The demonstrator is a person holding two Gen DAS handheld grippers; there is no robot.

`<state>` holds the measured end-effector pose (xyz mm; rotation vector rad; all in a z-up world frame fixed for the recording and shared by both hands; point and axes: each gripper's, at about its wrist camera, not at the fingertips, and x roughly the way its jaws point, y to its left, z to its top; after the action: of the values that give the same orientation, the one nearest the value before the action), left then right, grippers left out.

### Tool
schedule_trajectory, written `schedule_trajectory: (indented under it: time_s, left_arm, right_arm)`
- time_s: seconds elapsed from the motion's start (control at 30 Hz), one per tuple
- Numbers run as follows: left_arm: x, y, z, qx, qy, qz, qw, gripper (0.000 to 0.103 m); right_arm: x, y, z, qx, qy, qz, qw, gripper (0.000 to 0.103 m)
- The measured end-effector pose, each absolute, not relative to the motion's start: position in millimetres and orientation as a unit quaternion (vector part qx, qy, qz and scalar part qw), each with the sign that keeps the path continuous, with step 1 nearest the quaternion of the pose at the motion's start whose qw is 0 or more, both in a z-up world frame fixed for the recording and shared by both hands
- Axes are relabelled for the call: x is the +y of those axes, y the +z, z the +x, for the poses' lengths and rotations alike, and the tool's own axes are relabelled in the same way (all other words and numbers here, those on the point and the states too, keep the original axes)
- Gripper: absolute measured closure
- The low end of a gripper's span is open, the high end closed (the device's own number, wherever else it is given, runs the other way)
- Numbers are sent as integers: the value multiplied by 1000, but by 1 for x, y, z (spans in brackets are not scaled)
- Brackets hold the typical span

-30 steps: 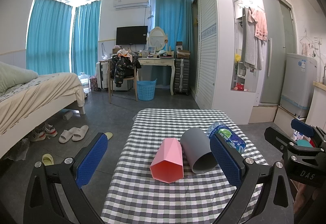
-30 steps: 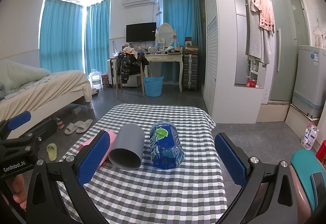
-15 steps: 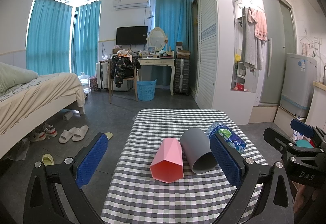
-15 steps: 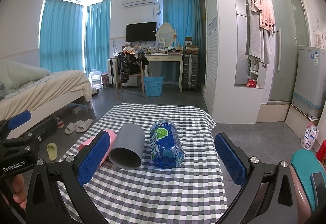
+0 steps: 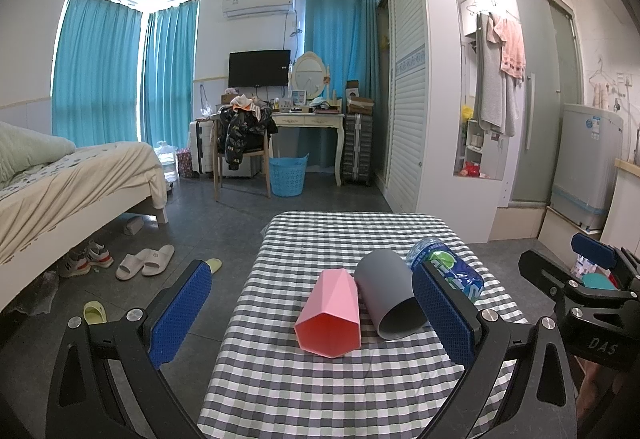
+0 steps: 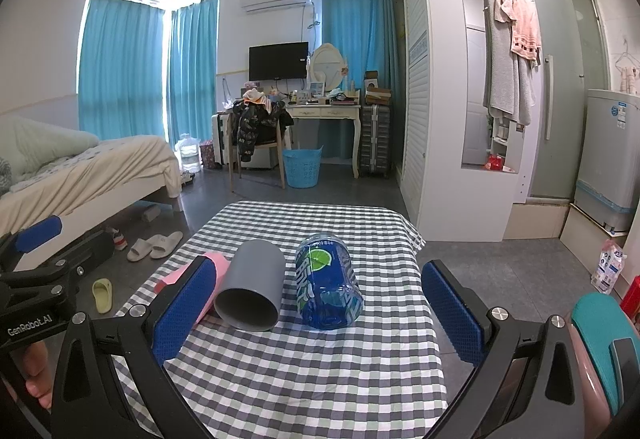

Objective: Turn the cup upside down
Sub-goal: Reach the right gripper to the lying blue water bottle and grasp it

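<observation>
Here, the pink cup (image 5: 329, 313) was seen lying sideways on the desk (image 5: 320, 391) between the spread left tongs (image 5: 311, 311); the right tongs (image 6: 320, 313) were likewise spread, empty.

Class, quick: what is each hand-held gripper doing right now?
Left hand-held gripper: open, holding nothing.
Right hand-held gripper: open, holding nothing.

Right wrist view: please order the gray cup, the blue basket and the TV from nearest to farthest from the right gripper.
1. Gray cup: lying on the checked table, just left of centre before the open right gripper.
2. Blue basket: on the floor beyond the table, beside the desk.
3. TV: on the far wall.
</observation>
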<state>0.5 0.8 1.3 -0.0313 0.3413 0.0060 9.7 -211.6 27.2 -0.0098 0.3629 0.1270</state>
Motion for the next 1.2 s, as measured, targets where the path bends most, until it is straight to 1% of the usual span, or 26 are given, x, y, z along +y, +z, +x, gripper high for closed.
schedule_trajectory:
  time_s: [0.13, 0.23, 0.5, 0.63, 0.8, 0.9, 1.0, 1.1, 1.17, 1.2]
  left_arm:
    - [0, 7, 0, 170, 3, -16, 985, 0]
    - [7, 10, 4, 175, 7, -21, 984, 0]
    - [18, -5, 33, 216, 35, -27, 975, 0]
    - [15, -19, 47, 236, 42, -13, 971, 0]
    - [15, -27, 60, 252, 39, -14, 967, 0]
    - [15, -30, 62, 259, 36, -14, 965, 0]
    - [14, -31, 60, 263, 35, -10, 964, 0]
    - [15, -31, 55, 261, 30, -11, 965, 0]
    - [15, -30, 51, 258, 30, -11, 966, 0]
    - [14, -30, 50, 258, 29, -10, 966, 0]
  right_arm:
    - [-211, 25, 8, 180, 53, -9, 982, 0]
    - [-209, 13, 20, 182, 46, -2, 982, 0]
    - [-226, 5, 75, 246, 48, -14, 968, 0]
    - [-224, -16, 113, 290, 62, -12, 955, 0]
    - [-220, -42, 136, 327, 63, -11, 943, 0]
    - [-219, -52, 148, 349, 61, -9, 935, 6]
    - [-213, -65, 157, 373, 64, -24, 925, 6]
    - [-209, -74, 162, 388, 74, -26, 918, 11]
    - [-204, -79, 167, 406, 89, -20, 909, 19]
    - [-203, -80, 166, 412, 93, -17, 906, 33]
